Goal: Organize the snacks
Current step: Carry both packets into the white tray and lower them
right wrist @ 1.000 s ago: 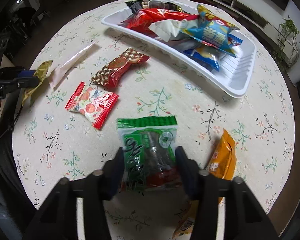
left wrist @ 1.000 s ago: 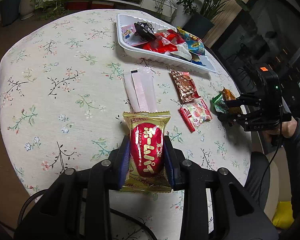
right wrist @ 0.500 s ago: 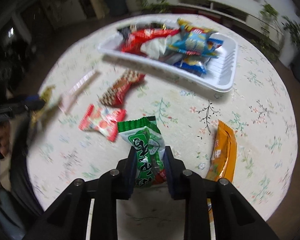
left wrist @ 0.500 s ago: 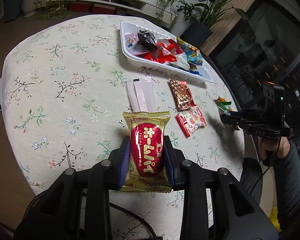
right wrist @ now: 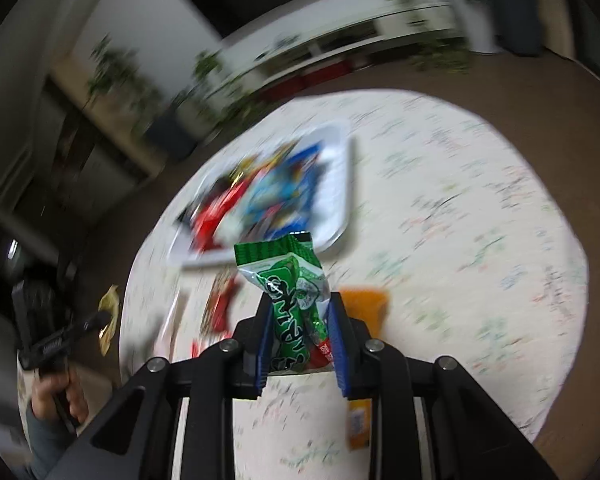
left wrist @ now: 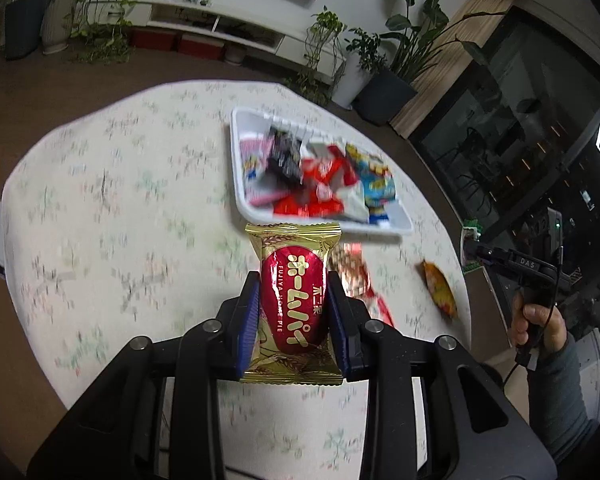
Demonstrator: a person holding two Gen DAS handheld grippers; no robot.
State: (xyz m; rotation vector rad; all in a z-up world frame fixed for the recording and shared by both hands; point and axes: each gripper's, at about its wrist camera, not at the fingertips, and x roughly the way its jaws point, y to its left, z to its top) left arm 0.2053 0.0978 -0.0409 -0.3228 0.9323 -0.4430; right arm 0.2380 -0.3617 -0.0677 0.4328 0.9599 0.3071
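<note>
Left wrist view: your left gripper (left wrist: 293, 312) is clamped on the red-and-gold pie packet (left wrist: 293, 304), lifted clear of the table (left wrist: 100, 208). Ahead, the white tray (left wrist: 240, 196) already holds a heap of snacks, while an orange packet (left wrist: 440, 294) and at least one more wrapper lie loose beside it.

Right wrist view: your right gripper (right wrist: 299, 330) pinches the green snack packet (right wrist: 294, 296), also airborne. Both carried packets have yet to reach the tray (right wrist: 340, 200), so several pieces remain.

One white tray (left wrist: 396, 227), two claw-held packets, one orange packet (left wrist: 440, 292) visible.
</note>
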